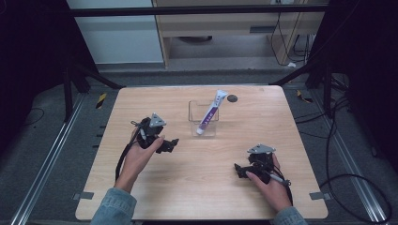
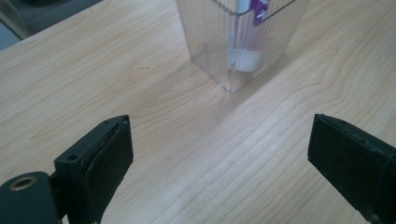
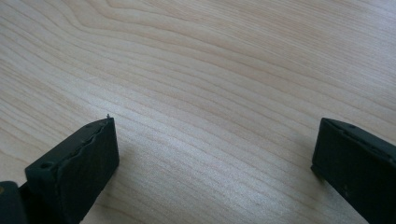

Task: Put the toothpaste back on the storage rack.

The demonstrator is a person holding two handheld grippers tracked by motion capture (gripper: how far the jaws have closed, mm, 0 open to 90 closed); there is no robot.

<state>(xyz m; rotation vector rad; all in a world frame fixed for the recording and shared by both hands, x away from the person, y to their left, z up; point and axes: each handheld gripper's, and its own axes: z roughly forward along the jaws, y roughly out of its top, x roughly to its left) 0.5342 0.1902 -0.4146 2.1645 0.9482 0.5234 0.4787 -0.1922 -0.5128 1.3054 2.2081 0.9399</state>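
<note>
So the light wooden table [image 1: 202,187] is sitting on a grey carpeted floor [image 1: 42,117], with a little dark round disc [image 1: 232,98] lying near its far edge. Two small metal tabs [image 1: 83,195] are sticking out at the near corners. Black cables [image 1: 356,187] are looping all over the floor on the right, and a metal rail [image 1: 40,176] is running along the left side. Bits of black-and-yellow tape [image 1: 101,100] are showing by both far corners. Behind it all, a wooden cabinet [image 1: 225,23] is standing next to a white panel [image 1: 122,37], and a black bar [image 1: 197,10] is crossing in front of them.
</note>
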